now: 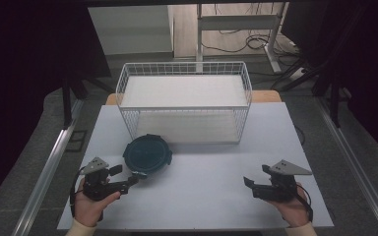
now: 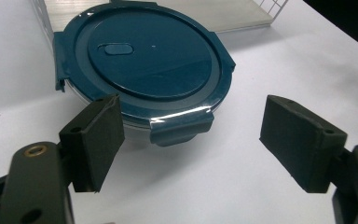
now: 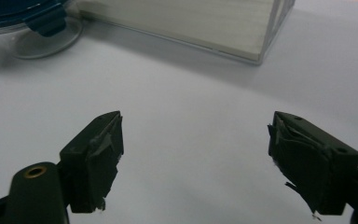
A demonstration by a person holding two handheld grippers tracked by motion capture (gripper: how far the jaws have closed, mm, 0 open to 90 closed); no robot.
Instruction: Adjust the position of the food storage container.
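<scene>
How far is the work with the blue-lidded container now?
Nothing looks done yet: the container stands on the table, in front of the wire basket, lid on. In hand: the left claw is open near a lid clip, with no pad touching it. The right claw is open over bare table. Gripping and moving it appear left.

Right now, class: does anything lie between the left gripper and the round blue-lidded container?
Nothing visible does. The left gripper has its jaws open right in front of the container, with bare white table between them. The wire basket stands behind the container.
</scene>
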